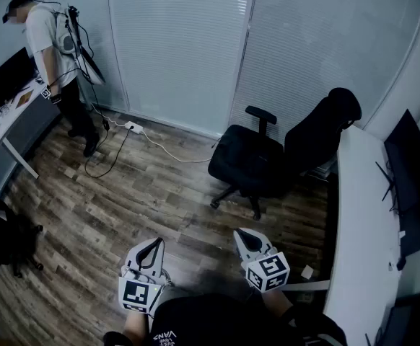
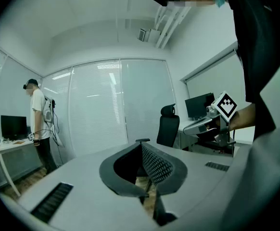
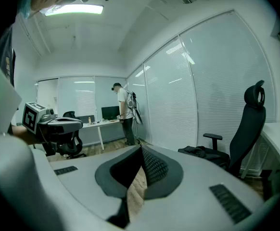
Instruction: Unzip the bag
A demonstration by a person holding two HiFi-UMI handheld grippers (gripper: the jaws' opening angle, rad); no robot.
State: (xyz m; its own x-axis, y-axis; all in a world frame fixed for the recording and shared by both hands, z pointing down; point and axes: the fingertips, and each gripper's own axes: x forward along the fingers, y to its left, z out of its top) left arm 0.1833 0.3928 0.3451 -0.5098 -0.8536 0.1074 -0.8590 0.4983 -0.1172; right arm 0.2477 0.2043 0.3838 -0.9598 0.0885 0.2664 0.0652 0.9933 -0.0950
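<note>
No bag shows clearly in any view. A dark bundle (image 3: 205,151) lies on the seat of the black office chair (image 1: 257,157); I cannot tell what it is. My left gripper (image 1: 154,243) is held over the wooden floor, jaws shut with nothing between them. My right gripper (image 1: 240,234) is beside it, also shut and holding nothing. In the left gripper view the left gripper (image 2: 143,147) points toward the blinds, with the right gripper (image 2: 200,125) at its right. In the right gripper view the right gripper (image 3: 141,151) points into the room, with the left gripper (image 3: 65,121) at its left.
A white desk (image 1: 361,215) with monitors runs along the right. A person (image 1: 51,49) stands at another desk (image 1: 8,125) at the far left. A cable and power strip (image 1: 132,127) lie on the floor by the blinds. A black stool (image 1: 8,240) stands at left.
</note>
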